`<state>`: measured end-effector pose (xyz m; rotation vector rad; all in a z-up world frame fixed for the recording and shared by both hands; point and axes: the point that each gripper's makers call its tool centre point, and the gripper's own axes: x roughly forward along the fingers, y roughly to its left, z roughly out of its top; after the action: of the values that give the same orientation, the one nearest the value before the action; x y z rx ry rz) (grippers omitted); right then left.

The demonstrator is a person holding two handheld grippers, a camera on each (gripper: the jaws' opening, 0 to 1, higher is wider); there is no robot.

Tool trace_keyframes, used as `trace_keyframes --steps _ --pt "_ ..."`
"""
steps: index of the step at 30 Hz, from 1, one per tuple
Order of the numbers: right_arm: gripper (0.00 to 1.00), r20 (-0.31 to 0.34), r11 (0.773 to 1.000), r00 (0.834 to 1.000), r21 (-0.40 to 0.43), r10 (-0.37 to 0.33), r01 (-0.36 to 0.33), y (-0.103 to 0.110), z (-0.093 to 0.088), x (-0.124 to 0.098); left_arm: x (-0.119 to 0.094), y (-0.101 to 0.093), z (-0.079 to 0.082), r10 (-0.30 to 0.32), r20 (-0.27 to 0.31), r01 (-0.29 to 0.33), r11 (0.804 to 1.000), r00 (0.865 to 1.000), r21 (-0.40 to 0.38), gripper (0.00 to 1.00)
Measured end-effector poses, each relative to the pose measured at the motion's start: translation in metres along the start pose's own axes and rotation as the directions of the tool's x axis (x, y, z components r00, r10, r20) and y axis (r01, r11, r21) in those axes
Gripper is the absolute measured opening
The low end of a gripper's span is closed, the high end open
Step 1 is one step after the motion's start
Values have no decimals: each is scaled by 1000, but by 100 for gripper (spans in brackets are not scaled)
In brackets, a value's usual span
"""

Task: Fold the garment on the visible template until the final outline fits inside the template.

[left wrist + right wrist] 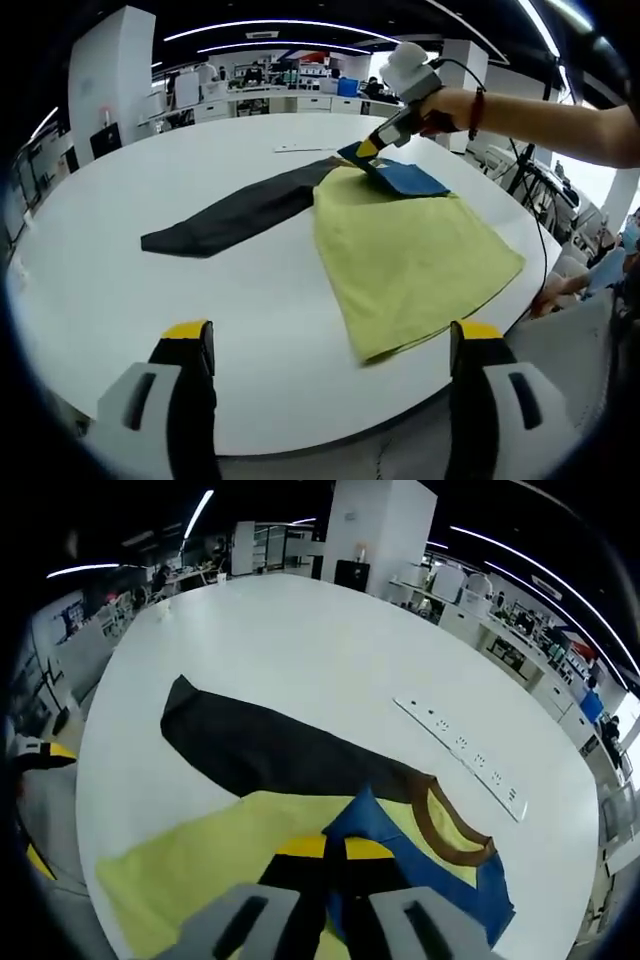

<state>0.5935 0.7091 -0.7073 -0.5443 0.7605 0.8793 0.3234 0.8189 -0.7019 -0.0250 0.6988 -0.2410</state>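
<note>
1. A white round counter (120, 260) carries a shirt (410, 260) with a yellow body, a long black sleeve (230, 215) and a blue sleeve (405, 178).
2. In the left gripper view the yellow body lies flat near the counter's right edge, while the black sleeve stretches out to the left across the middle of the counter.
3. The right gripper (362, 152), held in a person's hand (450, 105), has its fingers clenched on the edge of the blue sleeve, which is folded over onto the top of the yellow body.
4. In the right gripper view the same gripper (335, 852) pinches the blue fabric (400, 855) just beside the brown collar (440, 830).
5. The left gripper (330, 345) hovers over the near edge of the counter, its yellow-tipped fingers spread apart and grasping nothing.
6. A white power strip (460, 750) lies on the counter beyond the collar, apart from the shirt.
7. Desks and shelving fill the room behind.
</note>
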Motion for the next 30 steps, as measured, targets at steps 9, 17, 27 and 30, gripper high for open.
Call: trace_keyframes --steps 9,17,27,30 --pt "0 -6 997 999 65 46 -45 15 -5 24 -3 2 -6 6 -14 -6 1000 1000 -4 95" --pt "3 1 989 993 87 121 -120 39 -8 39 -6 9 -9 26 -16 -26 999 1000 -24 95" --pt "10 46 982 989 124 140 -145 32 -4 32 -3 6 -5 22 -5 -22 999 1000 -24 96" --pt "21 37 986 995 131 95 -99 19 -12 28 -4 6 -2 21 8 -21 999 1000 -26 96"
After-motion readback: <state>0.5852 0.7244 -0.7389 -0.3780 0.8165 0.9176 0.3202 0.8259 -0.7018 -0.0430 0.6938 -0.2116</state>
